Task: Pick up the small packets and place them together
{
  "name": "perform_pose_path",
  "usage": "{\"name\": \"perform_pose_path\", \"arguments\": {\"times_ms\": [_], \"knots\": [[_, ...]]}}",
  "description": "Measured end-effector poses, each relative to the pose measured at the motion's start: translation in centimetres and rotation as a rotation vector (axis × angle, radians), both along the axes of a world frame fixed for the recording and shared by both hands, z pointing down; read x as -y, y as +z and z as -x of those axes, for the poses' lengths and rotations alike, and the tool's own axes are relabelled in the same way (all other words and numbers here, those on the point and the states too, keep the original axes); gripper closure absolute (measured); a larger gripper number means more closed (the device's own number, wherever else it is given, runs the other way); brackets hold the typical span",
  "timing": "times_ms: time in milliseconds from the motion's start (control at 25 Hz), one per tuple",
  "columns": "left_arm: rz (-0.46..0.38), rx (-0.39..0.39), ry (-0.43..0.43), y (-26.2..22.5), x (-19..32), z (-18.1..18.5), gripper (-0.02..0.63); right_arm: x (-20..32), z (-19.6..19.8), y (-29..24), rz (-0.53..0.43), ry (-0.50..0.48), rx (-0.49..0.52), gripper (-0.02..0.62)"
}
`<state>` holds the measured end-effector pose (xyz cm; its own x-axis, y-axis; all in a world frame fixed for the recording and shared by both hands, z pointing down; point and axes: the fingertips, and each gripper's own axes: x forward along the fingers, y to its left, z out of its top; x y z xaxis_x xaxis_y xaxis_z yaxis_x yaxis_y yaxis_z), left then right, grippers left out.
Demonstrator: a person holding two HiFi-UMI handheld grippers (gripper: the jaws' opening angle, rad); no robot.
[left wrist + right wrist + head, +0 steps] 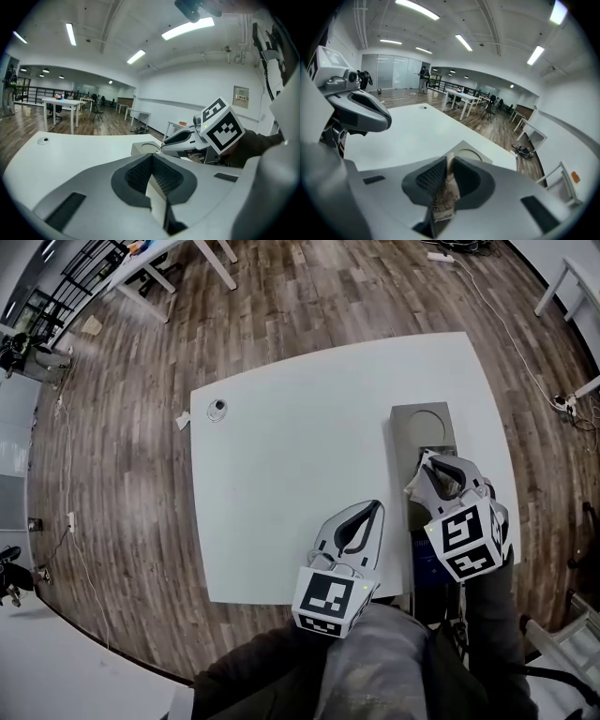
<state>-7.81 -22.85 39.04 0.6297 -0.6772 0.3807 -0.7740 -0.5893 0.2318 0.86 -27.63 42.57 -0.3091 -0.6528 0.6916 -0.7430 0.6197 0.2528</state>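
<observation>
Head camera looks steeply down; both gripper views skim the table (281, 446).

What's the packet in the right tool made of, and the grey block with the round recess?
The packet in the right tool looks like thin paper: matte tan with dark print, crumpled where pinched; it could be lined. The grey block: matte grey, flat faces, crisp edges; plastic or painted metal, cannot tell which.

Grey left tool (377, 506) and right tool (427, 458) carry black-white marker cubes (330, 601).
</observation>
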Motion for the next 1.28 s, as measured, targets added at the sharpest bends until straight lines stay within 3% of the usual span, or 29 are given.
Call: {"name": "perform_pose_path", "arguments": {"times_ms": [320,680,1120,1280], "knots": [[0.041,-0.006,-0.003,1.5,0.8,0.7,0.603,0.9,0.2,2.2,0.046,0.014,-0.013,0.469],[0.026,0.001,0.023,1.1,-0.5,-0.1,0.603,0.5,-1.1,-0.6,-0.071,0.083,0.042,0.468],[-0.046,0.005,0.077,-1.3,-6.0,-2.3,0.603,-6.0,-3.6,-2.5,-0.116,0.128,0.055,0.439],[-0.065,-0.003,0.108,-2.1,-8.8,-3.7,0.603,-9.7,-4.8,-2.0,-0.089,0.146,0.045,0.439]]}}
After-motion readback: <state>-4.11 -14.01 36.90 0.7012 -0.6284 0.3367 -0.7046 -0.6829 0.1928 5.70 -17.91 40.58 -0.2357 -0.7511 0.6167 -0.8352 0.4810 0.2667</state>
